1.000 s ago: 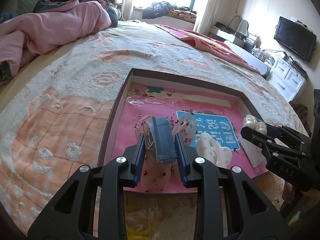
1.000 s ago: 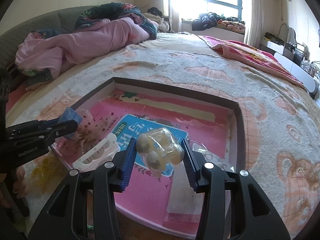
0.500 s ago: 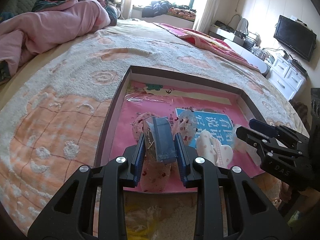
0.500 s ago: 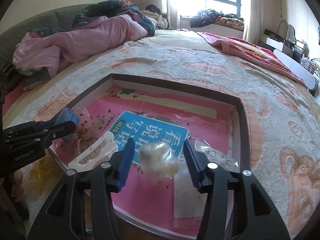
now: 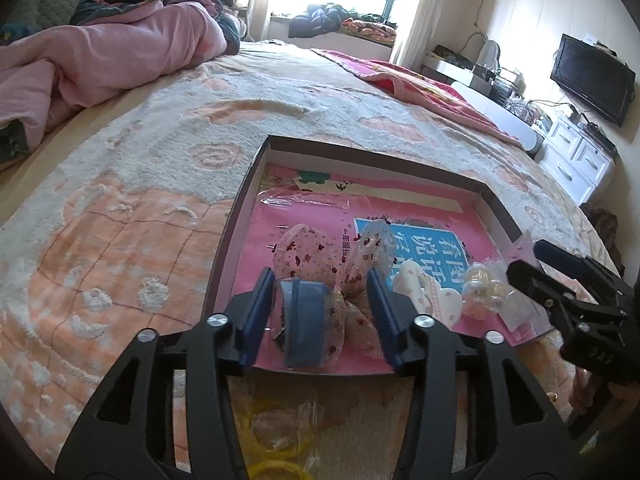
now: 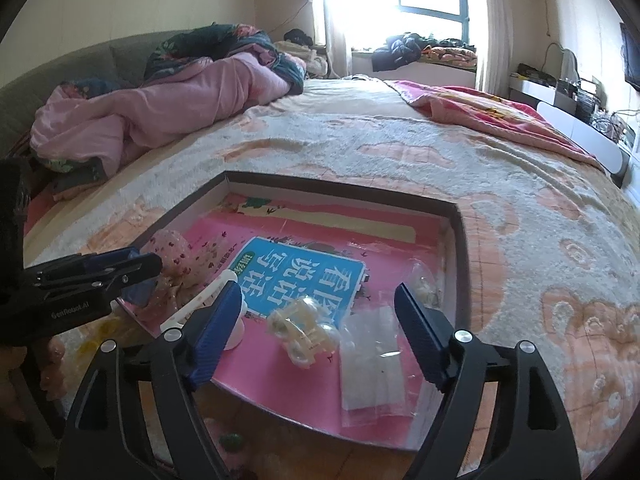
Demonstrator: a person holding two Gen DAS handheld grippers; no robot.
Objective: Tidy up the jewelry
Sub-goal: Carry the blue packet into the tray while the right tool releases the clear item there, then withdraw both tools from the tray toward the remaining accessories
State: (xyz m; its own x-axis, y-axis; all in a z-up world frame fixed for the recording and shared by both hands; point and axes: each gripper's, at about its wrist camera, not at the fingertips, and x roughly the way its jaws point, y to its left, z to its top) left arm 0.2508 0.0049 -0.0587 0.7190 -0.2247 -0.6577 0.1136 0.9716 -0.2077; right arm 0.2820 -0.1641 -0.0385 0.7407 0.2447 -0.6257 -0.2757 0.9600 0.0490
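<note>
A shallow dark-rimmed box (image 5: 256,168) with a pink printed bottom lies on the bed; it also shows in the right wrist view (image 6: 460,232). My left gripper (image 5: 320,316) is open over the box's near left corner; a blue item in a dotted clear bag (image 5: 304,328) lies between its spread fingers. My right gripper (image 6: 320,336) is open and empty. A clear bag of pale yellow beads (image 6: 304,332) lies on the box bottom between its fingers, also seen in the left wrist view (image 5: 484,288).
A white heart-shaped piece (image 5: 424,296) and flat clear bags (image 6: 372,364) lie in the box. Yellow rings in a bag (image 5: 276,440) lie on the blanket in front of the box. A pink quilt (image 6: 160,112) is piled at the bed's far left.
Both grippers opened. The right one let the bead bag drop onto the box bottom. The left one released the blue bagged item, which now rests low between its fingers.
</note>
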